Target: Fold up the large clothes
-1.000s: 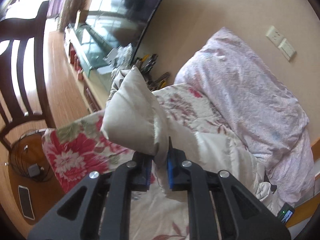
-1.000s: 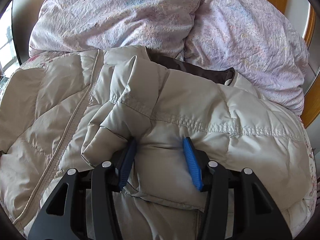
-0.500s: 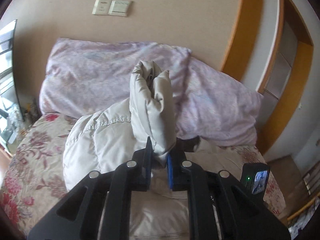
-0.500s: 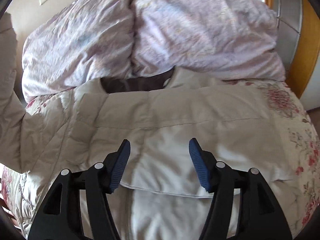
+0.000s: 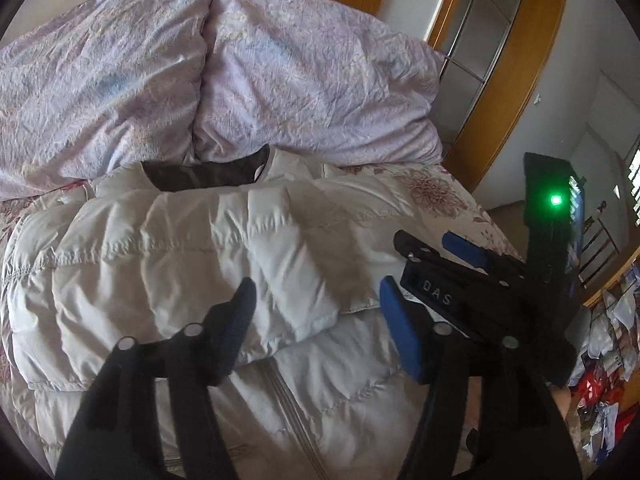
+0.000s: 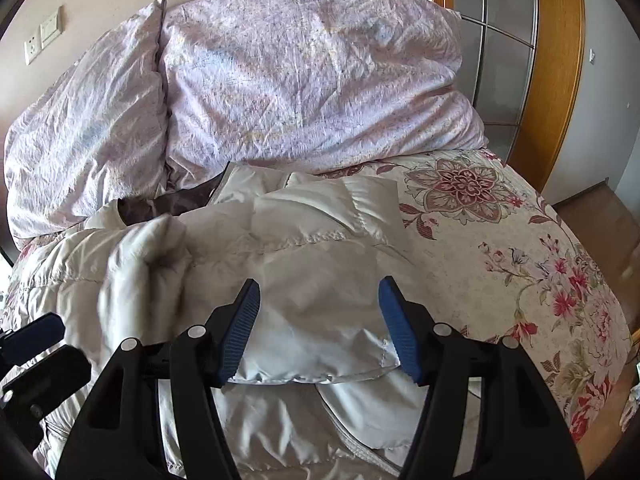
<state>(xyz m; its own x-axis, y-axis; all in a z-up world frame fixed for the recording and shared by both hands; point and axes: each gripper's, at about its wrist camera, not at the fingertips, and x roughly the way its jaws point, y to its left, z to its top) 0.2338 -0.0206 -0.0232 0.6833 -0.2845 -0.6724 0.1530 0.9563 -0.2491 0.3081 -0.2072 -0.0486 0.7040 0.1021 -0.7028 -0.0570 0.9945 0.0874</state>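
item: puffer jacket [image 5: 192, 248], pale cream, quilted, front up on the floral bedspread [image 6: 520, 240], its dark-lined collar [image 5: 204, 174] against the lilac pillows [image 5: 280, 72]. both sleeves lie folded across the chest, one over the other, so the body is narrowed, probably for the next fold.

your left gripper [image 5: 316, 328]: jaws have just been opening, now stand wide with nothing pinched between them, above the left sleeve [image 5: 288, 276] you laid down.

your right gripper [image 6: 318, 328]: jaws apart, gripping nothing, hovering over the right sleeve's cuff [image 6: 316, 356]; in the left view it sits just beside the left one.

beyond: a wooden door frame [image 6: 560, 60], and clutter [image 5: 608, 360] on the floor.
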